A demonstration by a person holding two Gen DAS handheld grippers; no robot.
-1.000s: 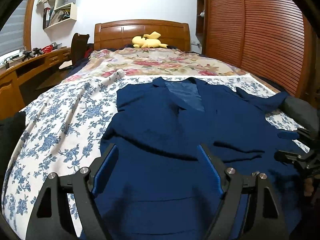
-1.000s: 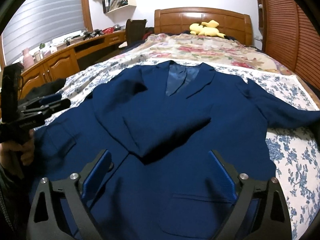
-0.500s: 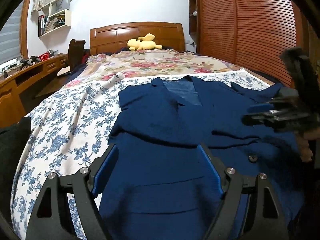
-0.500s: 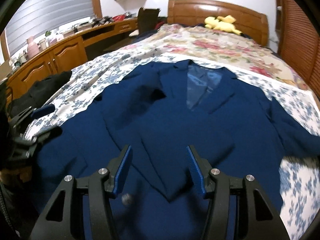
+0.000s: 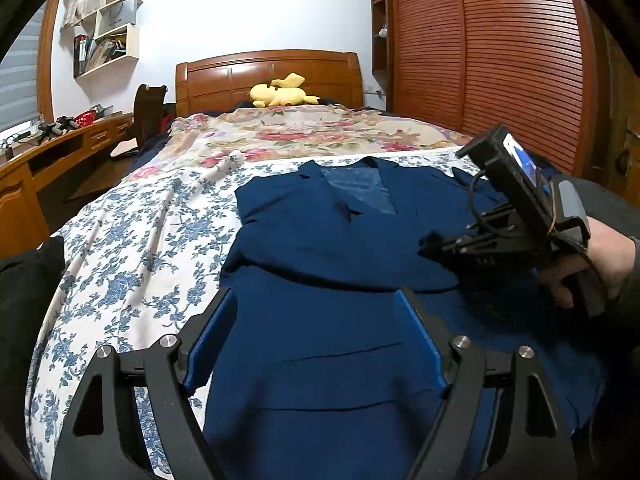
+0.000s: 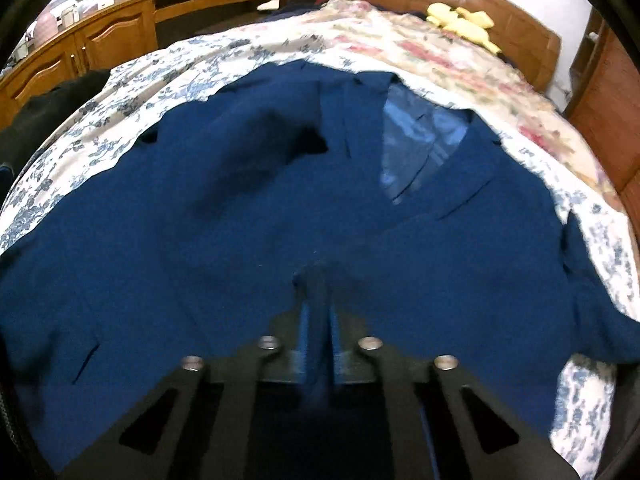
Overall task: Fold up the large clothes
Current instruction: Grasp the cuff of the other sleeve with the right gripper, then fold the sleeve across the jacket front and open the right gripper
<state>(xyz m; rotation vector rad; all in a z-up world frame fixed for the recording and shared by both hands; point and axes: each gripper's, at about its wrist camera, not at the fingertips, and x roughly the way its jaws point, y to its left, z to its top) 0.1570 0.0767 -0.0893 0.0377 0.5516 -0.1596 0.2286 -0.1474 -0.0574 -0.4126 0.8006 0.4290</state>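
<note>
A wide bed [image 5: 120,248] with a wooden headboard fills the room, covered by a blue-flowered white sheet [image 5: 132,240] near the foot and a pink-flowered cover [image 5: 304,136] toward the head. On the sheet lies the navy blazer [image 5: 328,264], front up, collar toward the headboard and its paler blue lining showing in the neck opening; one sleeve is folded in across the chest, the other trails out over the sheet at the right edge of the right wrist view. The left gripper [image 5: 316,336] hovers over the blazer's lower front with its jaws wide apart and nothing pressed between them. The right gripper [image 6: 316,292], held in a hand [image 5: 596,260], has just closed its jaws and pinches a ridge of the blazer's fabric near the middle front. A yellow plush toy [image 5: 282,92] rests against the headboard.
</note>
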